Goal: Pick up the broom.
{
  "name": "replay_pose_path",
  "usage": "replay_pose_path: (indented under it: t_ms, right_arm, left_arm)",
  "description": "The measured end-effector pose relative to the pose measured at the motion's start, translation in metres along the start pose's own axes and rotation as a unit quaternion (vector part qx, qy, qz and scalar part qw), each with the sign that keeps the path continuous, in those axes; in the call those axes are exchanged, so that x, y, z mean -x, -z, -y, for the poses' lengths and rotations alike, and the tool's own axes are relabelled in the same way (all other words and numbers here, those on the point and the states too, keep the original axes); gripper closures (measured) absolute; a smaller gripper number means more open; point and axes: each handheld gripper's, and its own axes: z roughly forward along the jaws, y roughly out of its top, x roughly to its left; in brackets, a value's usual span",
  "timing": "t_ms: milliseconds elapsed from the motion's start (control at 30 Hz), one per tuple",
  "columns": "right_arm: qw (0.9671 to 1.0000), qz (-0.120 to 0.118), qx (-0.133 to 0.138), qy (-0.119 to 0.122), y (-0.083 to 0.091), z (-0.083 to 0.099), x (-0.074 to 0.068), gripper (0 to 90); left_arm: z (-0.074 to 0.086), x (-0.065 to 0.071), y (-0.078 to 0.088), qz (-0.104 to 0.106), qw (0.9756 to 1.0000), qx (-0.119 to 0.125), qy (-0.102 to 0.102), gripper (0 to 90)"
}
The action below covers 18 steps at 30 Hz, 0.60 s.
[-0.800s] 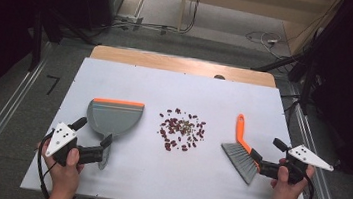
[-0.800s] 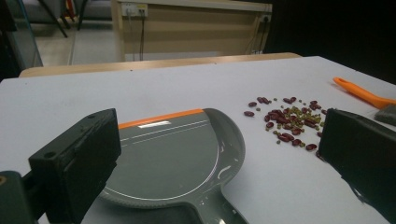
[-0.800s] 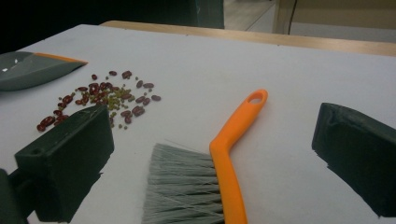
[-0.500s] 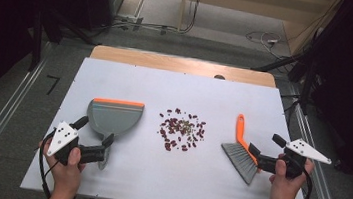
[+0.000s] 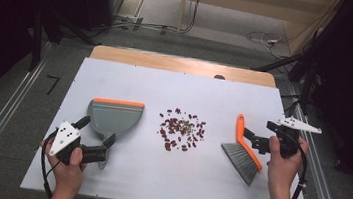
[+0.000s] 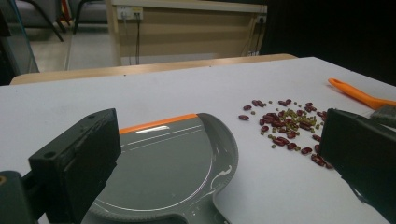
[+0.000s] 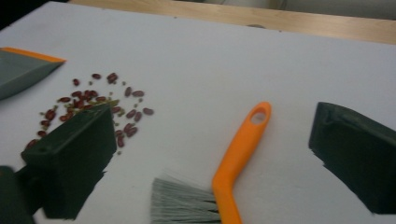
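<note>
Left hand-held gripper (image 5: 93, 139) released | right hand-held gripper (image 5: 257, 134) released | brush (image 7: 224, 184) bristles cut off

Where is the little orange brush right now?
In the high view the brush lies flat on the table's right side, between the spilled beans and the open right gripper, which is right beside its orange handle.

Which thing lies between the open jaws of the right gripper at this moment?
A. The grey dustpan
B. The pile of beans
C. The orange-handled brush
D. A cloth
C: in the right gripper view the orange-handled brush lies on the table between the open jaws of the right gripper, which do not touch it, while the beans and the dustpan sit off to the side.
</note>
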Motion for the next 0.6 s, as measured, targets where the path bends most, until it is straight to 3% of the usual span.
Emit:
replay_pose_path:
  t_ms: [100, 233, 267, 400, 533, 600]
  right_arm:
    - [0.9996, -0.013, -0.019, -0.014, -0.012, -0.008, 0.006, 4.3]
    - [0.9987, -0.012, -0.045, -0.021, -0.023, -0.012, 0.009, 8.3]
    - [0.9964, -0.01, -0.076, -0.037, -0.034, -0.013, 0.012, 18.2]
    - [0.9922, -0.008, -0.106, -0.066, -0.047, -0.009, 0.016, 38.1]
    - [0.986, 0.057, -0.151, -0.043, -0.062, -0.003, 0.012, 44.3]
    - [0.9834, 0.058, -0.162, -0.059, -0.065, 0.001, 0.013, 46.8]
  left_arm:
    - [0.0, 0.001, 0.0, 0.004, 1.0, -0.002, -0.002, 0.0]
    - [0.0, 0.001, -0.001, 0.008, 1.0, 0.001, 0.002, 0.0]
    - [0.0, 0.001, -0.001, 0.009, 1.0, -0.002, 0.001, 0.0]
    - [0.001, 0.001, -0.001, 0.01, 0.9999, -0.003, 0.0, 0.0]
    - [0.002, 0.001, -0.001, 0.011, 0.9999, -0.007, 0.001, 0.0]
    - [0.002, 0.001, -0.001, 0.013, 0.9999, -0.009, 0.001, 0.0]
